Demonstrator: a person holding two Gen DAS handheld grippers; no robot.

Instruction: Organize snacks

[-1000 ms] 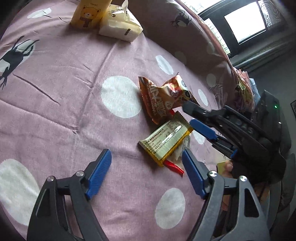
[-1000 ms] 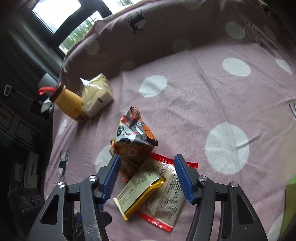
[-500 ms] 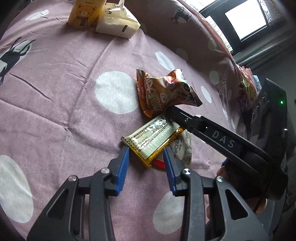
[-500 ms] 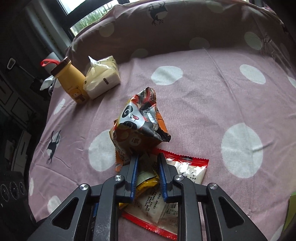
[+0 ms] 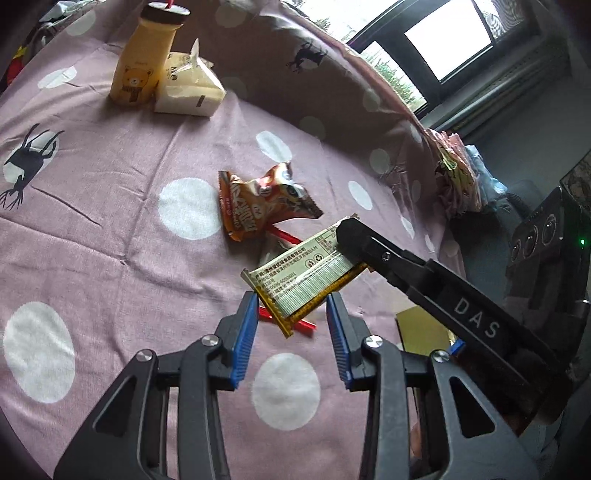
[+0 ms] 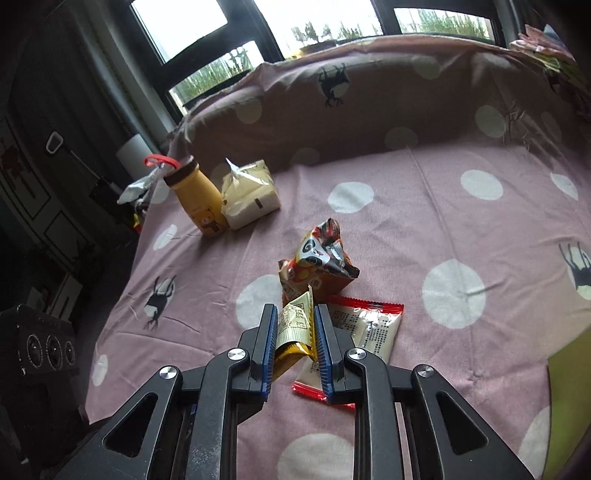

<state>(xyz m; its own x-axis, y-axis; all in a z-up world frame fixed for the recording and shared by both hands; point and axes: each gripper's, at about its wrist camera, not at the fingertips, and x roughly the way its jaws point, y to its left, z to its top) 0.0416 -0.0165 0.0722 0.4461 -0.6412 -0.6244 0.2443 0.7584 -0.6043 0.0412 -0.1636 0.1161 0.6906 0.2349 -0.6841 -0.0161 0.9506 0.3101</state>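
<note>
My left-wrist camera looks down close over the polka-dot bed [image 5: 110, 229]; my right-wrist camera faces the window [image 6: 184, 26] from low. Both share the gold wafer packet [image 5: 299, 277], panda bag [image 6: 321, 266] and yellow bottle [image 6: 199, 199].

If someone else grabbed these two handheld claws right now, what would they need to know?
Right gripper: shut on the yellow snack bar, lifted off the cloth.
Left gripper: open, its fingers either side of the bar's near end, not gripping.
On the polka-dot cloth: orange panda snack bag and red-edged white packet lie together; yellow bear bottle and tissue pack stand apart at the back.
Done: one bar picked up.
Left: place it, then sort the other two snacks.
</note>
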